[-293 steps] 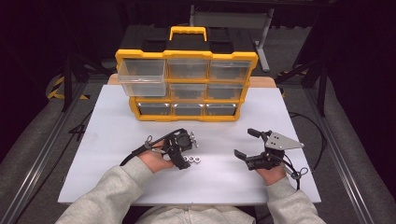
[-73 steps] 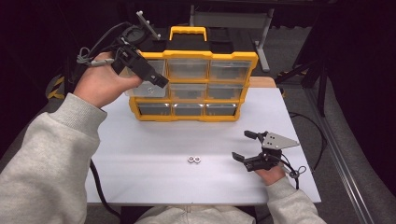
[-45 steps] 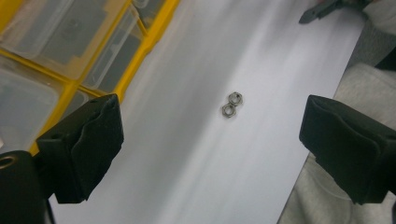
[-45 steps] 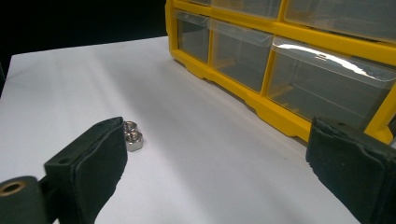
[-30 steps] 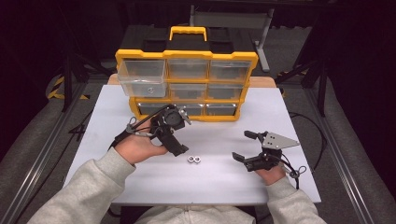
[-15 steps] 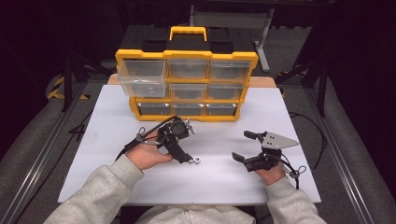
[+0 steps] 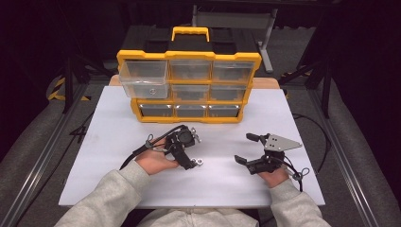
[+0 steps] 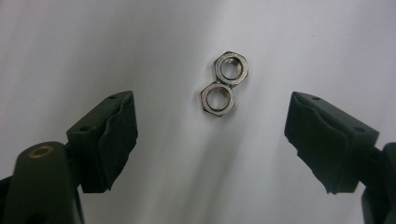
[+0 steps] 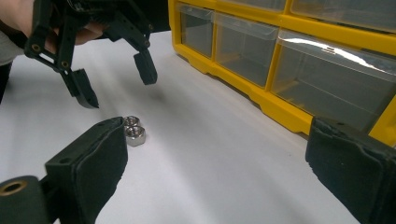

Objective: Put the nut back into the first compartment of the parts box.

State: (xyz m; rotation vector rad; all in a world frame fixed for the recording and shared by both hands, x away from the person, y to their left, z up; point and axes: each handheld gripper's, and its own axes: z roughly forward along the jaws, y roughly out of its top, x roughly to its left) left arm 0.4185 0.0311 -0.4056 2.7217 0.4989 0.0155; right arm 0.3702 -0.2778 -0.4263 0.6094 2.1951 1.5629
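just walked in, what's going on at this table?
A person holds a gripper in each hand at a white table. The left gripper hangs open over two hex nuts that lie touching each other on the table, neither one gripped. The right gripper sits open off to the side, holding nothing. Behind them stands a yellow drawer organizer with its top-left drawer pulled out; one small part, apparently a nut, lies inside it.
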